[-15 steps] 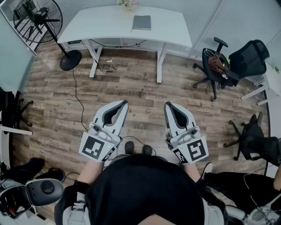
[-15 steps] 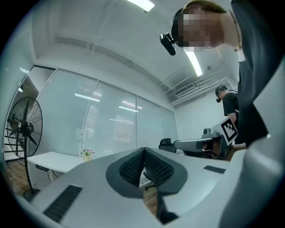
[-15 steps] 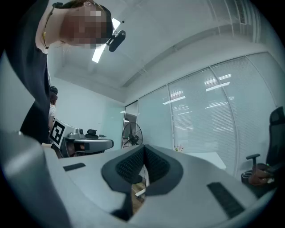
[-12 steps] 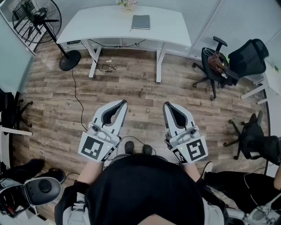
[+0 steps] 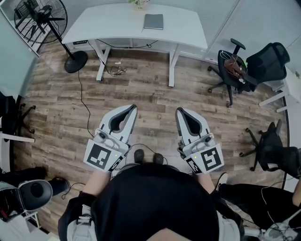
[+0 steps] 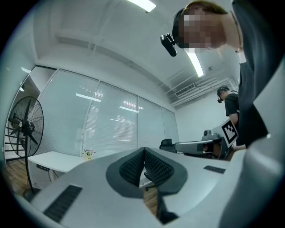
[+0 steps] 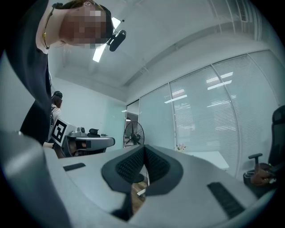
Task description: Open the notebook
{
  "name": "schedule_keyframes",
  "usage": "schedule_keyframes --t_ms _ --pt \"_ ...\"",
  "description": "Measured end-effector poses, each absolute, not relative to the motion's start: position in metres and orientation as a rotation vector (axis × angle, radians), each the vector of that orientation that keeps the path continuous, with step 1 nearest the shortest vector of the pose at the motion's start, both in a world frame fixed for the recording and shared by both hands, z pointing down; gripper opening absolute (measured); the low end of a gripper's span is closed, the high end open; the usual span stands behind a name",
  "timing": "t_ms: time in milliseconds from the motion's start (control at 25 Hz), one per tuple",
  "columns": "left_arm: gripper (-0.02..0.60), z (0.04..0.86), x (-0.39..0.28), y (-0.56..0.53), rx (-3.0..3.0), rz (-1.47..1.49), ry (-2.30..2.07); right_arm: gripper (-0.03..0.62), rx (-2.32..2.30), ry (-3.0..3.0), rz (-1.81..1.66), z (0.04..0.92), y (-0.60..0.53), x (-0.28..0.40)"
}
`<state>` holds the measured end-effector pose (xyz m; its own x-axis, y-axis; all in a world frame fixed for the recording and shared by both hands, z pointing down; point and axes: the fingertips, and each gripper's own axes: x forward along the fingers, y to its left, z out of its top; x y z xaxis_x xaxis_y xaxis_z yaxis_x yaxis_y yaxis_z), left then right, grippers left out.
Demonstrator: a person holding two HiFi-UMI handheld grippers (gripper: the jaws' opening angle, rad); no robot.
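Standing well back from the desk (image 5: 108,26), you are holding both grippers side by side over the wooden floor (image 5: 141,89), each one pointing roughly level toward the far side of the room. The left gripper (image 5: 133,109) is showing its jaws pressed fully together, the ribbed pads (image 6: 132,167) meeting at the tips with nothing caught between them. The right gripper (image 5: 179,112) is doing the same: its jaws are closed on each other, it is gripping nothing, and it is touching nothing. The notebook (image 5: 154,21) is lying closed and flat on the far part of the white desk, well apart from both grippers and roughly in line with the gap between them. A small plant (image 5: 139,4) is sitting at the desk's far edge, just left of the notebook. A fan (image 5: 40,20) is standing at the far left, and a chair (image 5: 233,66) is sitting off to the right of the desk.
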<state>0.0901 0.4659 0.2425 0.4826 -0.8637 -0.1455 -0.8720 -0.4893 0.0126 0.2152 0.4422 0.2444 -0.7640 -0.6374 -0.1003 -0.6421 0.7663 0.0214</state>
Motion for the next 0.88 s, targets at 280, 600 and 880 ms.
schedule_keyframes --t_ms 280,600,880 --pt "0.012 0.244 0.069 0.465 -2.665 0.203 1.544 0.003 -1.047 2.844 0.077 0.241 0.443 0.198" --pt "0.012 0.267 0.043 0.462 -2.737 0.17 1.506 0.003 -1.108 2.846 0.013 0.262 0.445 0.176" --pt "0.012 0.27 0.035 0.455 -2.768 0.148 1.468 0.003 -1.188 2.807 0.015 0.257 0.441 0.178"
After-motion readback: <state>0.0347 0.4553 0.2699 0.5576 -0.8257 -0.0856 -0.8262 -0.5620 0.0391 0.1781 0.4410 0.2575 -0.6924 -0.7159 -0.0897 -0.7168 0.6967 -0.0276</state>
